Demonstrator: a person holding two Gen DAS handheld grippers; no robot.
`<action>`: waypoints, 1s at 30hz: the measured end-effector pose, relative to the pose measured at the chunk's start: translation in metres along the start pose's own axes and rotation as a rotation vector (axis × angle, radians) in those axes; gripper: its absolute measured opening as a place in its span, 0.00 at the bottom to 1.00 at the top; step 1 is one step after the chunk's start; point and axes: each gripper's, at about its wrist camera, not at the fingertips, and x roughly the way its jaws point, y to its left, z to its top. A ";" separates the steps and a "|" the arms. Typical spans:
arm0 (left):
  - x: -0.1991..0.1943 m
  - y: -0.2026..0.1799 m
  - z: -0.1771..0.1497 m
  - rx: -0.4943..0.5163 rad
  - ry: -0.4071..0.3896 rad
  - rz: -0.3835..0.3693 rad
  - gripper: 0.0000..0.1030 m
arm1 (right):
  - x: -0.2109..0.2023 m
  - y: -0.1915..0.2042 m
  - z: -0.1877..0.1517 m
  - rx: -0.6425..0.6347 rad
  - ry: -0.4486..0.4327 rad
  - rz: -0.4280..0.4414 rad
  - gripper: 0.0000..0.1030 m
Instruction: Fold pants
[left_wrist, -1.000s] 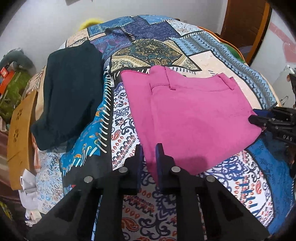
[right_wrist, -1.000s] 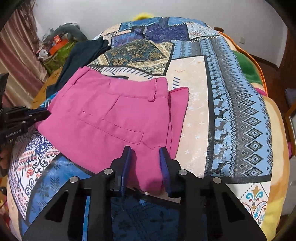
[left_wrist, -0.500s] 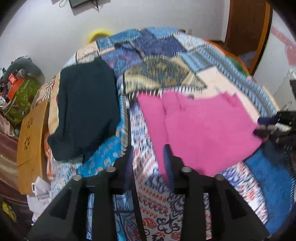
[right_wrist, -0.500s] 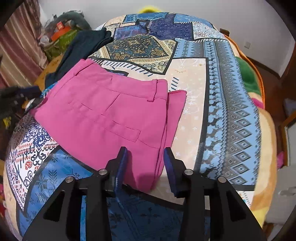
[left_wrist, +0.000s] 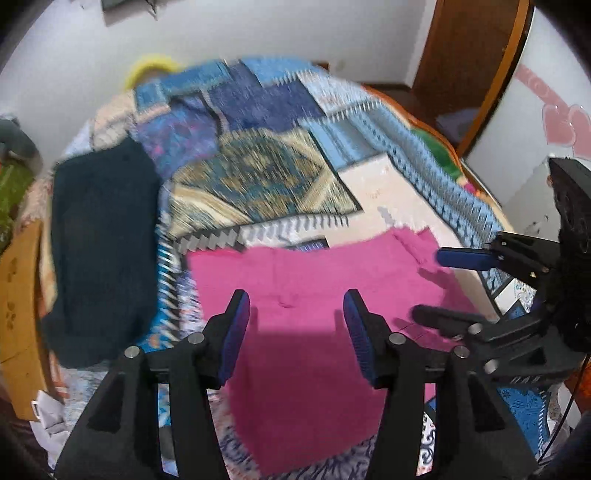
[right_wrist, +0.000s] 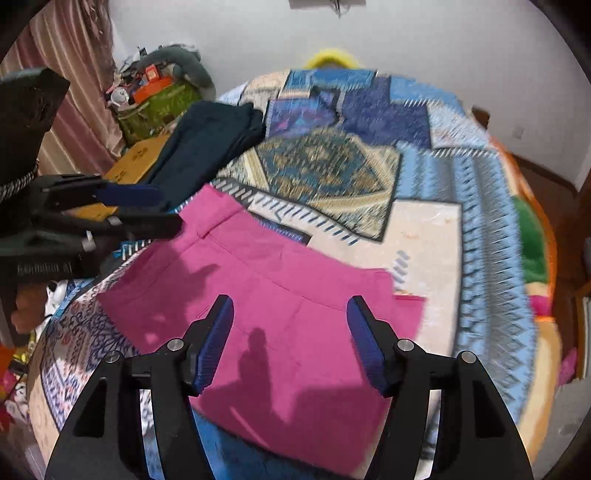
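Observation:
The folded pink pants (left_wrist: 314, 332) lie flat on the patterned bedspread (left_wrist: 266, 184); they also show in the right wrist view (right_wrist: 280, 314). My left gripper (left_wrist: 295, 332) is open and empty, raised above the pants' near part. It also shows at the left of the right wrist view (right_wrist: 155, 210). My right gripper (right_wrist: 290, 339) is open and empty above the pants' near edge. It also shows at the right of the left wrist view (left_wrist: 432, 284).
A dark folded garment (left_wrist: 99, 251) lies on the bed to the left of the pants, also in the right wrist view (right_wrist: 207, 144). A wooden board (left_wrist: 18, 314) and clutter stand beside the bed's left edge. A wooden door (left_wrist: 472, 62) is at the far right.
Both grippers have opened wide, let go of the pants and lifted up and back. The pants now lie flat on the bed.

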 end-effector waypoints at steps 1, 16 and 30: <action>0.010 0.000 -0.001 -0.001 0.030 -0.009 0.51 | 0.008 0.000 0.000 0.008 0.019 0.013 0.58; 0.016 0.008 -0.041 0.066 0.073 0.070 0.57 | 0.011 -0.018 -0.044 0.031 0.100 0.040 0.62; -0.005 0.043 -0.056 -0.067 0.093 0.034 0.70 | -0.025 -0.061 -0.064 0.176 0.024 -0.072 0.62</action>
